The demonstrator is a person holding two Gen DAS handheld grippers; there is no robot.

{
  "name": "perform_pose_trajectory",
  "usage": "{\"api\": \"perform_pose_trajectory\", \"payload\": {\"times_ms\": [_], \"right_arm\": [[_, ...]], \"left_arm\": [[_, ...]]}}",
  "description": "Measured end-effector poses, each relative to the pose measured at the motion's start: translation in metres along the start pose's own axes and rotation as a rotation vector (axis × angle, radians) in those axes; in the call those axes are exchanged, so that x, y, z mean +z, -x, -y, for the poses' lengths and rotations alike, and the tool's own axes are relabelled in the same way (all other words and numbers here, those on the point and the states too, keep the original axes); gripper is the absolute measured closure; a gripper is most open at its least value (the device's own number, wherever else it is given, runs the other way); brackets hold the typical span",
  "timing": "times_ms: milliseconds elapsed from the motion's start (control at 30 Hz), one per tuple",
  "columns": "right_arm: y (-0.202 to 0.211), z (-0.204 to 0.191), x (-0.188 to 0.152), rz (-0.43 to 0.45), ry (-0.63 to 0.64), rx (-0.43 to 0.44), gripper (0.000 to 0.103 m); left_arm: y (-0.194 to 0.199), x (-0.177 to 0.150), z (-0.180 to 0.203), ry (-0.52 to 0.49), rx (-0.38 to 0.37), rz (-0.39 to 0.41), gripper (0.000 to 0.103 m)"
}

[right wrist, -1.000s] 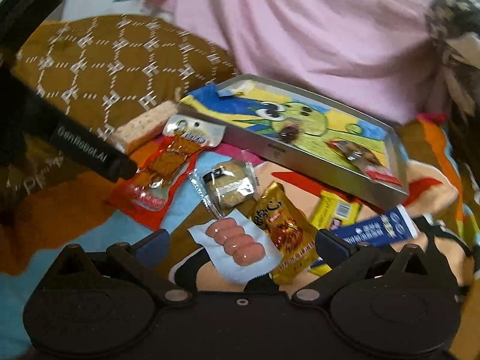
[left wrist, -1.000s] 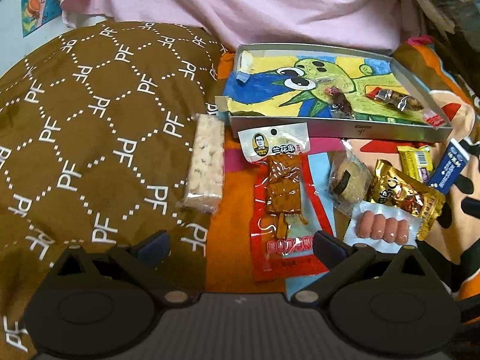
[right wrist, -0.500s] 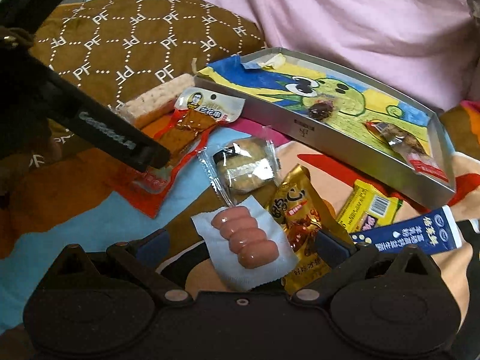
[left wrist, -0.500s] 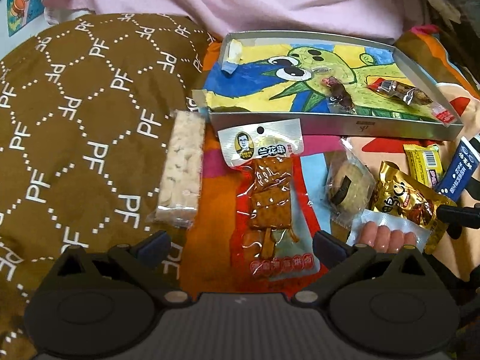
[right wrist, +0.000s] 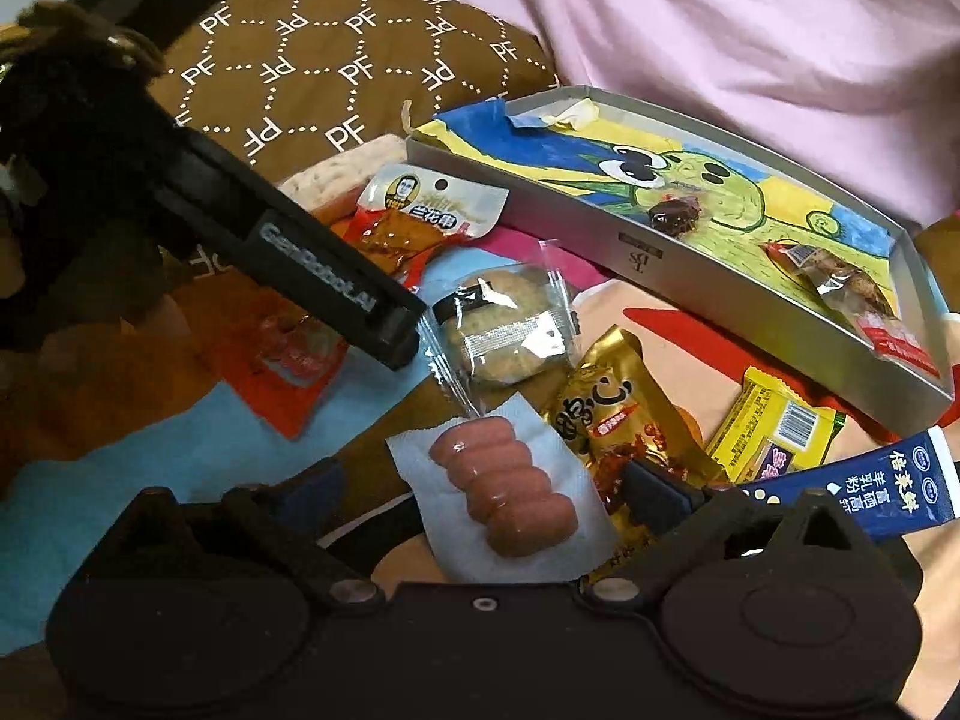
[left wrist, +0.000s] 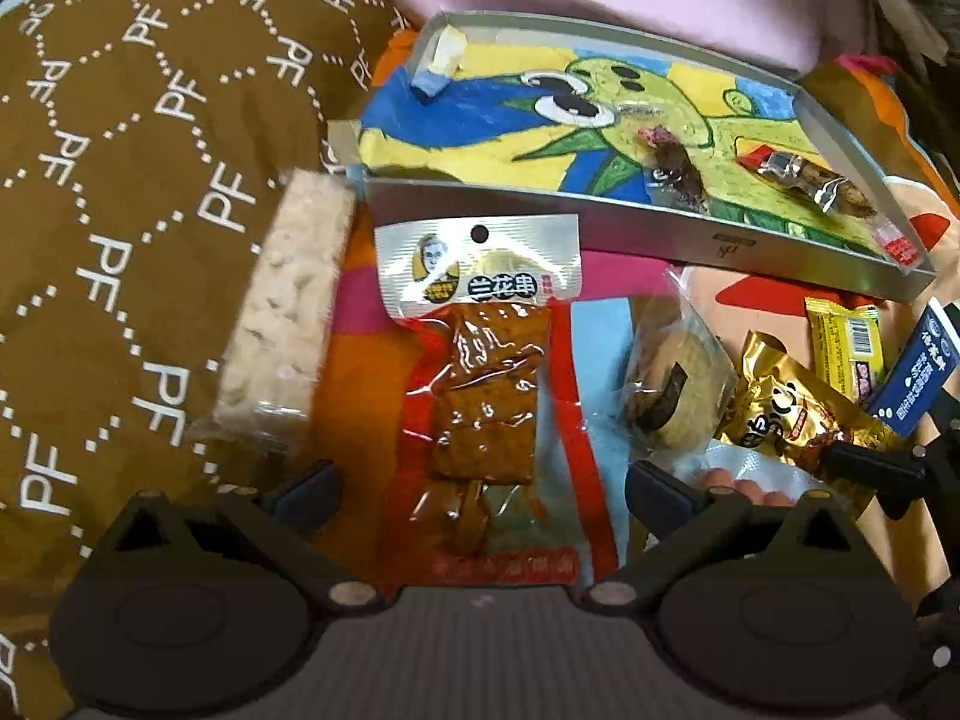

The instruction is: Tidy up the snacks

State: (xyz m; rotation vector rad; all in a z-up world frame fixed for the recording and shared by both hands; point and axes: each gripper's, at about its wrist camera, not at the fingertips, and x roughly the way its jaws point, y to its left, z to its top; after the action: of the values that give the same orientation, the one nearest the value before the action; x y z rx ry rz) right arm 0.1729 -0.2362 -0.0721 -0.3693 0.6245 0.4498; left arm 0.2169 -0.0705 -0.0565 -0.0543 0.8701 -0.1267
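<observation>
A: Where are the snacks lying?

B: They are lying loose on a patterned bedcover [right wrist: 120, 468], with a brown cushion [left wrist: 132, 192] at nine o'clock in the left view. A grey tray [left wrist: 654, 240] is sitting at twelve o'clock, lined with a cartoon drawing, and two wrapped snacks are already lying in it, a dark one [left wrist: 672, 165] and a foil one [left wrist: 816, 180] further toward three o'clock.

A: And the left claw [left wrist: 480, 486]?

B: It is standing released, its fingers straddling the red tofu pack [left wrist: 480, 396] without pressing it. A rice bar [left wrist: 285, 312] is lying just beside that pack at nine o'clock, against the cushion.

A: The right claw [right wrist: 480, 492]?

B: Its jaws have just been closing a little, yet they are still standing wide and released. The sausage pack [right wrist: 504, 492] is lying between them, and I am seeing no pad pressing on it. One fingertip [right wrist: 654, 489] is sitting over the gold pack [right wrist: 612, 420].

A: What else is near?

B: A round biscuit [right wrist: 504, 330] is lying at twelve o'clock from the sausages, a yellow bar [right wrist: 780, 426] and a blue stick pack [right wrist: 864, 486] at three o'clock. The left claw's finger is reaching in from nine o'clock, its tip just beside the biscuit.
</observation>
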Motion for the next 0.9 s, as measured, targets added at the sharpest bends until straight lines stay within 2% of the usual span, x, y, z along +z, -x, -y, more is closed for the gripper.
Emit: {"api": "perform_pose_trajectory", "payload": {"times_ms": [167, 233, 300, 433, 500, 633, 667, 767, 900], "right_arm": [[0.0, 0.0, -0.001, -0.03, 0.004, -0.002, 0.013], [0.001, 0.0, 0.0, -0.05, -0.007, 0.009, 0.02], [0.003, -0.001, 0.0, -0.066, -0.017, 0.016, 0.023], [0.006, 0.0, 0.001, -0.11, -0.059, 0.052, 0.033], [0.01, 0.0, 0.002, -0.135, -0.084, 0.087, 0.035], [0.021, -0.003, 0.004, -0.149, -0.099, 0.123, 0.034], [0.022, -0.003, 0.004, -0.141, -0.11, 0.123, 0.03], [0.021, -0.003, 0.004, -0.113, -0.131, 0.102, 0.021], [0.011, 0.0, 0.003, -0.091, -0.162, 0.082, 0.021]], "left_arm": [[-0.005, 0.001, 0.0, 0.006, 0.016, -0.013, 0.001], [-0.007, 0.001, 0.0, -0.008, 0.047, -0.024, 0.009], [-0.006, 0.0, -0.001, -0.029, 0.057, -0.031, 0.012], [0.001, -0.003, -0.006, -0.05, 0.034, -0.038, 0.022], [0.005, -0.005, -0.01, -0.05, 0.014, -0.05, 0.023], [0.015, -0.012, -0.018, -0.048, -0.03, -0.065, 0.02], [0.016, -0.013, -0.019, -0.05, -0.037, -0.065, 0.019], [0.015, -0.012, -0.02, -0.07, -0.031, -0.063, 0.015], [0.01, -0.007, -0.016, -0.104, -0.011, -0.062, 0.012]]}}
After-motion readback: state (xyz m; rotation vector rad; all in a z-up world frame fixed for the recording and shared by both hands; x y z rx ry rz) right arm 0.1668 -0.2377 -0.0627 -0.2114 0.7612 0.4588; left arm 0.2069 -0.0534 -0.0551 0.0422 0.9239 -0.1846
